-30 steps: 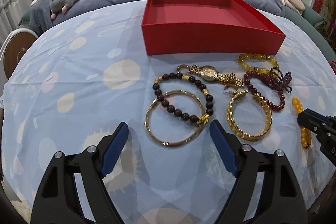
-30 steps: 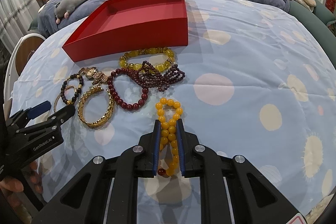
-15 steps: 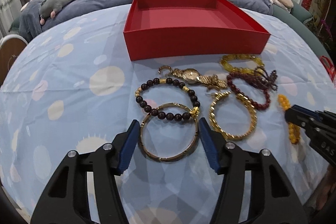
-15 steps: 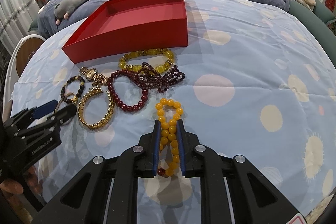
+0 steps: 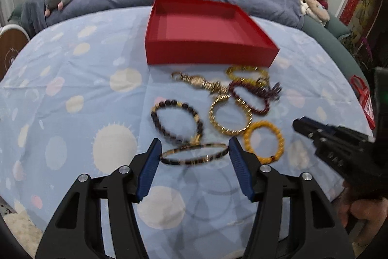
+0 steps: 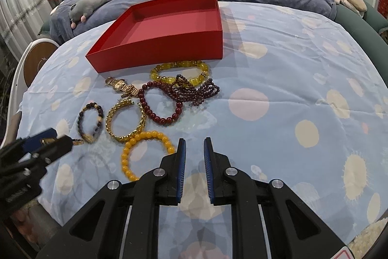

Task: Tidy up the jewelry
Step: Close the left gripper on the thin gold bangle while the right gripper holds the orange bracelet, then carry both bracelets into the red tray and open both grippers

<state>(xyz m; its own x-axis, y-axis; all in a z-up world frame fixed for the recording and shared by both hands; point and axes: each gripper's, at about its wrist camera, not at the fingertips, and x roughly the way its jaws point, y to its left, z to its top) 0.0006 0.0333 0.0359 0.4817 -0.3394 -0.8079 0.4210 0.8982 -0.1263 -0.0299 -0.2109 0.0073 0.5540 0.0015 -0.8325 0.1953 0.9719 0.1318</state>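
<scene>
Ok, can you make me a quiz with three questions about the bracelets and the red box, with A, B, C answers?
1. Where is the thin gold bangle?
A. in the red box
B. between the left gripper's fingers
C. on the grey plush toy

2. What colour is the bead bracelet nearest the right gripper?
A. orange
B. green
C. white

3. What is inside the red box?
A. a watch
B. two bracelets
C. nothing

Answers:
1 B: in the left wrist view the bangle spans the gap of the left gripper, tilted up off the cloth.
2 A: the orange bead bracelet lies just left of the right gripper, whose fingers are open and hold nothing.
3 C: both views show only its bare red floor; all the jewelry is still on the bedspread.
</scene>
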